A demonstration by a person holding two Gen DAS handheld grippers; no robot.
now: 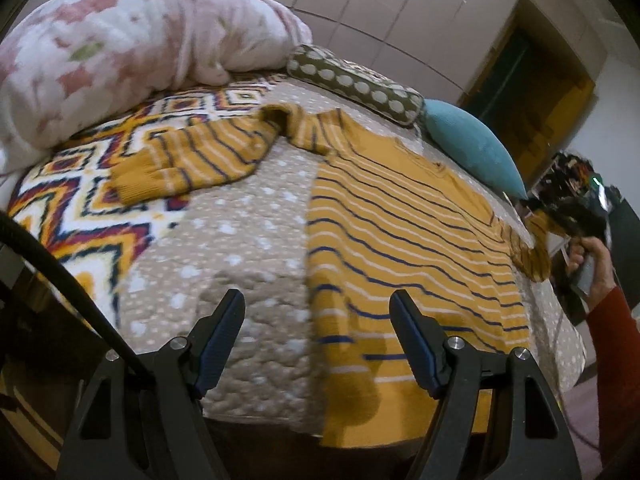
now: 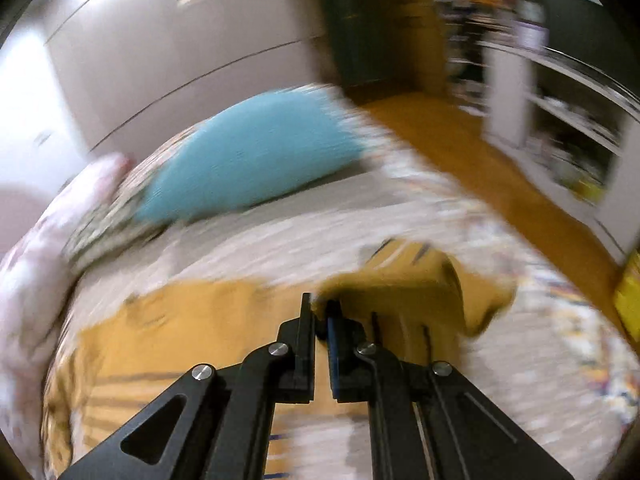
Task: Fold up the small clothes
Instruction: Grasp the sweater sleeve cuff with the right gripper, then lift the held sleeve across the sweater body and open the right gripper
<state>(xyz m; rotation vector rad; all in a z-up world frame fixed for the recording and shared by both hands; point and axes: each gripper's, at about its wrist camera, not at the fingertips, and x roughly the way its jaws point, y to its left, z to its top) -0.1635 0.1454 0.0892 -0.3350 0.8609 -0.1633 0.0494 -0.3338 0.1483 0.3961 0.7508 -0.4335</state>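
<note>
A mustard striped sweater [image 1: 400, 220] is spread flat on the dotted beige bedspread [image 1: 240, 248], one sleeve reaching onto a zigzag blanket [image 1: 80, 200]. The left gripper [image 1: 318, 312] is held wide open above the hem, gripping nothing. The right gripper [image 2: 320, 308] is closed on the other sleeve cuff [image 2: 400, 292], lifted near a teal pillow [image 2: 248, 152].

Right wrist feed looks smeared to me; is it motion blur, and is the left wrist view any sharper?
Right wrist view: heavy motion blur smears the teal pillow and bedspread; only the right hand-held gripper, shut on the sweater sleeve, stays sharp. Left wrist view: mostly sharp, the striped sweater readable, fisheye bending the edges, the open left hand-held gripper casting shadows.
</note>
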